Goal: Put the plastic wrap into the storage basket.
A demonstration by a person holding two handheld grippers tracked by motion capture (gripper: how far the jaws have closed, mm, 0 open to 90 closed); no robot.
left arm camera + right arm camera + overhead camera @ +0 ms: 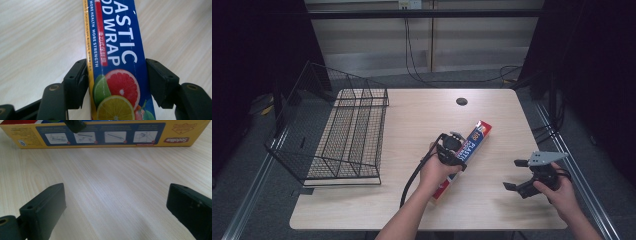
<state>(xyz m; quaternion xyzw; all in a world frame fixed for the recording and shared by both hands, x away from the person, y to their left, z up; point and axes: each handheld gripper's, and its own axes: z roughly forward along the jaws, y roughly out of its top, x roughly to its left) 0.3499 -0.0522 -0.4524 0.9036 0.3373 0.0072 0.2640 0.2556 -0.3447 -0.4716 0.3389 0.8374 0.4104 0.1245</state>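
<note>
A long plastic wrap box (pixel 474 140), blue and red on top with yellow sides, lies slantwise on the wooden table (pixel 412 115) right of centre. My left gripper (pixel 452 147) comes down on its middle. In the left gripper view both black jaws press against the long sides of the box (pixel 117 50), so the left gripper (pixel 116 82) is shut on it. My right gripper (pixel 513 174) is held near the table's right front, open, with bare wood between its jaws (pixel 115 202). The box's yellow side (pixel 105 136) lies across the top of the right gripper view.
A black wire basket (pixel 347 135) with dividers stands on the table's left side. A dark round cable hole (pixel 461 101) sits at the back middle. The left gripper's cable trails toward the front edge.
</note>
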